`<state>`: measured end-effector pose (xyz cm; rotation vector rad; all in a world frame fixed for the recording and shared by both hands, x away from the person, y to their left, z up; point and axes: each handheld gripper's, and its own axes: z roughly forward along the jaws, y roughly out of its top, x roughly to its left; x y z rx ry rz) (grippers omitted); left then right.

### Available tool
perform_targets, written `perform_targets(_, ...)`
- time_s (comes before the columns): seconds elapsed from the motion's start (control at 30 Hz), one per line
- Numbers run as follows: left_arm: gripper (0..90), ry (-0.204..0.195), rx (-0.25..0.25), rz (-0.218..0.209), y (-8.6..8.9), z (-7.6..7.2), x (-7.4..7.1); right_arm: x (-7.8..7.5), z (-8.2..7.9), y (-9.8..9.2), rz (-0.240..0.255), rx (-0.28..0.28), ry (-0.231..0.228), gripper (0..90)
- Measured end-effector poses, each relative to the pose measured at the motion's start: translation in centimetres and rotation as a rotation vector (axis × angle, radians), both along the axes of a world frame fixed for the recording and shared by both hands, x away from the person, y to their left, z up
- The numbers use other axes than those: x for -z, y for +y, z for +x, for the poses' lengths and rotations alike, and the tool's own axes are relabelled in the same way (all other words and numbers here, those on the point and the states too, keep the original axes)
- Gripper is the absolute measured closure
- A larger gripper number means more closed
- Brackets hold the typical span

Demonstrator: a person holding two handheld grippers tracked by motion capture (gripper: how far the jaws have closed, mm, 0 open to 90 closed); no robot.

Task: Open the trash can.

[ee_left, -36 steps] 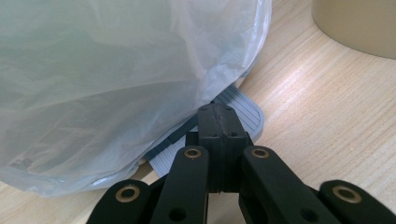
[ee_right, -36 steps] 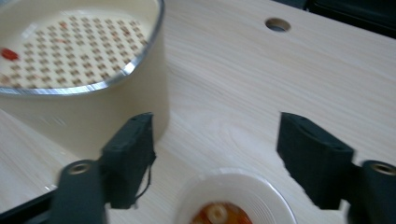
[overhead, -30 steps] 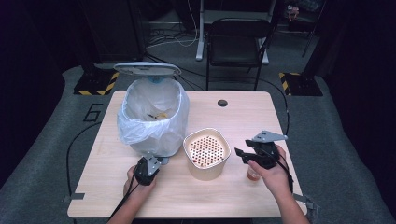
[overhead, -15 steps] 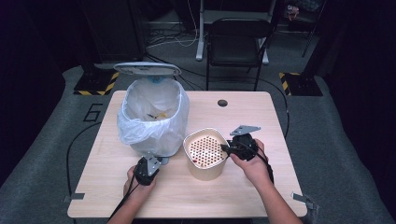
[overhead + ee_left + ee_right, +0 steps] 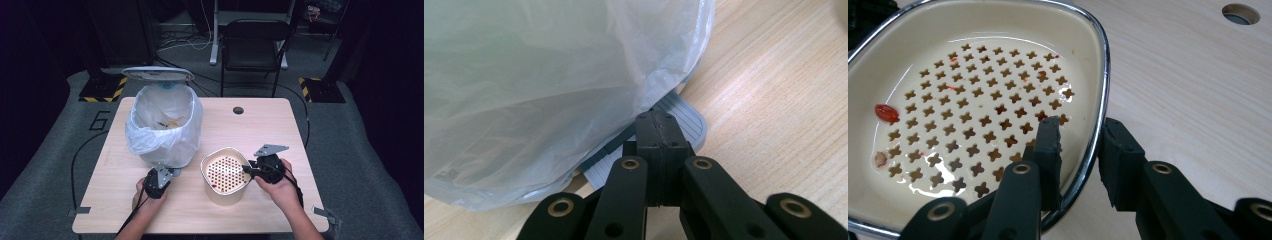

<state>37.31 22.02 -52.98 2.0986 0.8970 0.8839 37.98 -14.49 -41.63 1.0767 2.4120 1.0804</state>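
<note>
A cream bowl (image 5: pixel 225 150) with a chrome rim and a perforated insert stands on the table near the front. A red scrap (image 5: pixel 886 113) and wet smears lie on the insert. My right gripper (image 5: pixel 1083 150) straddles the bowl's right rim, one finger (image 5: pixel 1048 145) inside and one outside. Its jaws have just been closing and now clamp the rim. A pedal bin (image 5: pixel 162 130) lined with a clear bag stands at the left, its lid (image 5: pixel 157 74) raised. My left gripper (image 5: pixel 659 130) is shut with nothing between its jaws, its tip resting on the bin's grey pedal (image 5: pixel 684 112).
The wooden table (image 5: pixel 300 200) has a cable hole (image 5: pixel 238 110) near its far edge. A black chair (image 5: pixel 255 45) stands behind the table. Scraps lie inside the bin's bag. Cables trail off the table's front left.
My right gripper has moved left from the table's right side to the bowl, and its jaws have closed over the rim. The left gripper and the bin have stayed still.
</note>
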Motion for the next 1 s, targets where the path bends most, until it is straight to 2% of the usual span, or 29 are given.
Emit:
perform_targets(0.07,90.0,-0.002,-0.001,0.0,0.0,0.0,0.0,0.1,-1.0,-0.7,0.017,-0.003,-0.007,68.0)
perform_targets(0.1,90.0,0.0,0.0,-0.001,0.0,0.0,0.0,0.0,-1.2,-0.9,0.028,-0.002,-0.012,61.0)
perform_targets(0.13,90.0,0.0,0.0,-0.001,0.0,0.0,0.0,0.0,-1.2,-0.9,0.028,-0.002,-0.012,61.0)
perform_targets(0.17,90.0,-0.003,-0.001,0.0,0.0,0.0,0.0,-0.4,-1.7,-1.4,0.064,0.014,-0.021,51.1)
perform_targets(0.2,90.0,-0.003,-0.001,0.0,0.0,0.0,0.0,-0.4,-1.7,-1.4,0.064,0.014,-0.021,51.1)
perform_targets(0.23,90.0,-0.001,-0.002,-0.002,0.0,0.0,0.0,-0.9,-2.2,-2.0,0.079,0.033,-0.042,46.1)
perform_targets(0.33,90.0,-0.001,-0.001,0.0,0.0,0.0,0.0,-1.3,-2.6,-2.6,0.081,0.047,-0.068,42.3)
perform_targets(0.37,90.0,0.003,0.002,0.003,0.0,0.0,0.0,-1.6,-2.9,-3.4,0.083,0.073,-0.079,37.6)
perform_targets(0.43,90.0,0.009,0.003,0.003,0.1,0.0,-0.1,-1.6,-3.0,-3.8,0.079,0.08,-0.09,35.2)
perform_targets(0.47,90.0,0.001,0.001,0.002,0.0,0.0,0.0,-1.5,-3.0,-4.5,0.067,0.102,-0.1,30.0)
perform_targets(0.8,90.0,-0.003,-0.003,0.0,0.0,0.0,0.0,0.7,-3.0,-6.5,0.025,0.169,-0.113,17.3)
perform_targets(1.0,90.0,0.003,-0.001,-0.002,0.0,0.0,0.0,1.8,-2.9,-7.2,0.006,0.195,-0.104,15.3)
